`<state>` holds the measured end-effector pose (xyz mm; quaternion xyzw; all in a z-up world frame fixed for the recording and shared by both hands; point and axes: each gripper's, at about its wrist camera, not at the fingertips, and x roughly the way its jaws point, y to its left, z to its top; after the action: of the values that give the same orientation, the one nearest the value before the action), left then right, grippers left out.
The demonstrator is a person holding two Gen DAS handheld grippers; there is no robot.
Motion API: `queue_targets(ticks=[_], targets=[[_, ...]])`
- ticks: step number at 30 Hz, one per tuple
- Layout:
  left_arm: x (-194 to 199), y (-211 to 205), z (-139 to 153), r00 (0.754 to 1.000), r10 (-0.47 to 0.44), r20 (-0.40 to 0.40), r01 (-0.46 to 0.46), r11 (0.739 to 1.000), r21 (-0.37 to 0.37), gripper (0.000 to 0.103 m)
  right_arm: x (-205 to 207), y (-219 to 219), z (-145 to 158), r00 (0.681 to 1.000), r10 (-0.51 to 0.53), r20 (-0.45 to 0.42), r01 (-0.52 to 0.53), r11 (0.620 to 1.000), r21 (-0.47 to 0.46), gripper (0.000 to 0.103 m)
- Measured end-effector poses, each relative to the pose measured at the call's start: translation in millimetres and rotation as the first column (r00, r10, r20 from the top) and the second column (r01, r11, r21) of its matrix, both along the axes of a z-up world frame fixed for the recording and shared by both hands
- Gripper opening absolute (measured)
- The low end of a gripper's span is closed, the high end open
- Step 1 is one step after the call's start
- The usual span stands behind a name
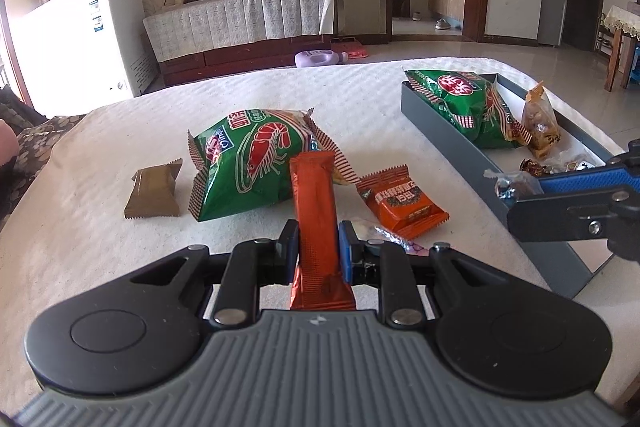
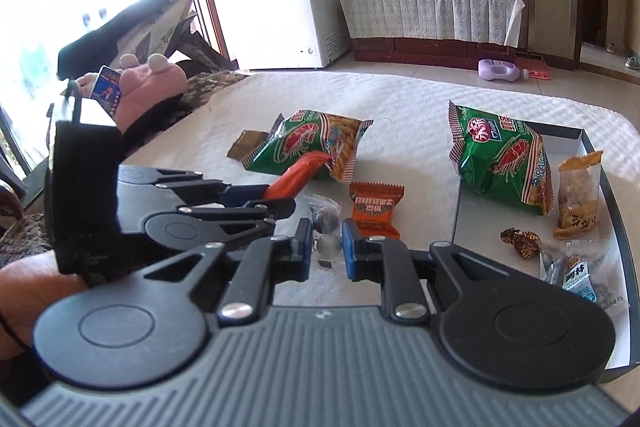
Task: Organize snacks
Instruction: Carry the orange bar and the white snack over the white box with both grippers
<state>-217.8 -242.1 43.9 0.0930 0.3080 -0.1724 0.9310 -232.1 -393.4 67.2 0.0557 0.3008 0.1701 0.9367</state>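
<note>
My left gripper point(image 1: 318, 239) is shut on an orange-red stick packet point(image 1: 316, 211), which stands up between the pads above the table. In the right wrist view the same gripper point(image 2: 276, 195) holds that stick packet point(image 2: 300, 173) at the left. My right gripper point(image 2: 327, 239) is shut on a small clear-wrapped candy point(image 2: 326, 245). From the left wrist view, the right gripper point(image 1: 520, 199) hangs over the near wall of the grey tray point(image 1: 448, 143), the candy point(image 1: 514, 185) at its tips. A green shrimp-chip bag point(image 1: 256, 163) lies mid-table; a second one point(image 1: 468, 107) lies in the tray.
On the white cloth lie a brown packet point(image 1: 154, 195), a small orange packet point(image 1: 400, 203) and a clear-wrapped sweet point(image 2: 324, 211). The tray point(image 2: 618, 219) also holds a tan snack packet point(image 2: 578, 195), a brown-gold candy point(image 2: 520, 241) and a blue-labelled packet point(image 2: 576, 275). A sofa with a plush toy point(image 2: 140, 87) borders the table's left.
</note>
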Motion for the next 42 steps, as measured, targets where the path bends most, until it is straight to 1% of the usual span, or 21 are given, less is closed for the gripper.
queue_targets(ticks=[11,30,36,42], targets=[[-1,-12,4,1.0,-0.011,0.006,0.011,1.0,-0.02,0.025,-2,-7,3,1.0,-0.025,0.016,0.024,1.0,0.015,0.019],[-10,-38,11,0.998,-0.061,0.023,0.062,0.997,-0.05,0.025,-15,-21,12,0.998,-0.043,0.052,0.042,0.999,0.025,0.019],[-13,-48,14,0.996,-0.084,0.024,0.085,0.994,-0.064,0.025,-18,-29,15,0.996,-0.064,0.063,0.063,0.998,0.03,0.019],[-17,-64,15,0.993,-0.112,0.025,0.114,0.991,-0.074,0.025,-22,-47,17,0.991,-0.112,0.073,0.109,0.993,0.046,0.019]])
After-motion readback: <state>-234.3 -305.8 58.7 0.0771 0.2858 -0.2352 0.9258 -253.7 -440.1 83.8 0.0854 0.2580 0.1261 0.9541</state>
